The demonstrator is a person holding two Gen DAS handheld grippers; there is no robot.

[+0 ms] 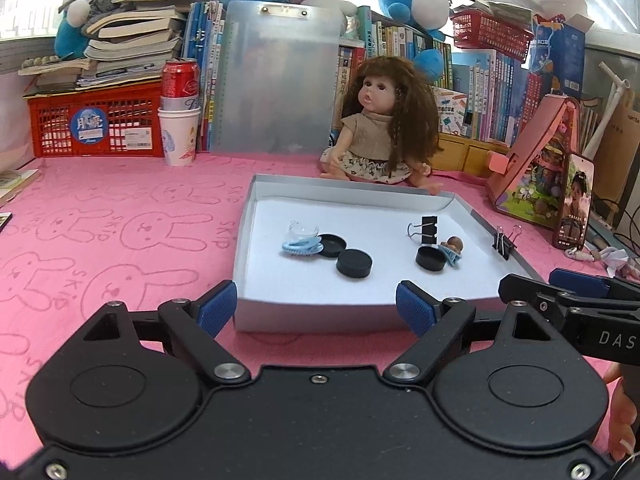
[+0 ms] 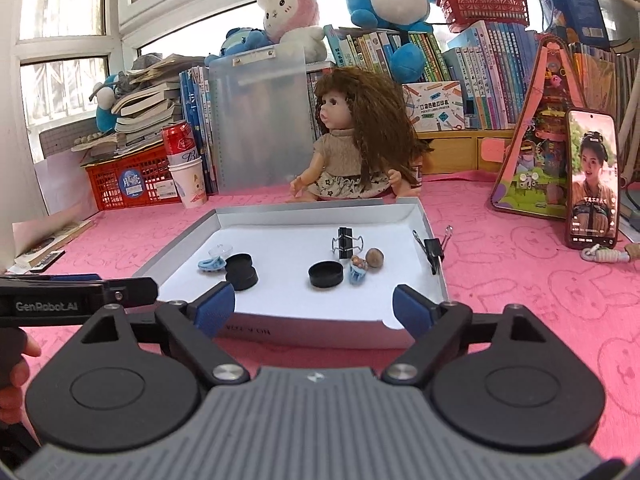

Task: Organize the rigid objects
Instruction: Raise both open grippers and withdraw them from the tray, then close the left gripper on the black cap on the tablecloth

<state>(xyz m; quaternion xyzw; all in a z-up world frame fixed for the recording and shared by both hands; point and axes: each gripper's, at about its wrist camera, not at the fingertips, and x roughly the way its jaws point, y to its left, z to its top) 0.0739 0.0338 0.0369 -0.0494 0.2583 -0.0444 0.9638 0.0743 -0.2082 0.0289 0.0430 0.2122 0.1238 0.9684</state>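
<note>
A shallow white tray lies on the pink mat. In it are black round caps, a blue clip beside a clear dome, a black binder clip, a small blue piece and a brown nut. Another binder clip grips the tray's right wall. My left gripper is open and empty before the tray's near edge. My right gripper is open and empty there too, to the right of the left one.
A doll sits behind the tray. A paper cup with a red can, a red crate, a clipboard, books and plush toys line the back. A phone and pink toy house stand at the right.
</note>
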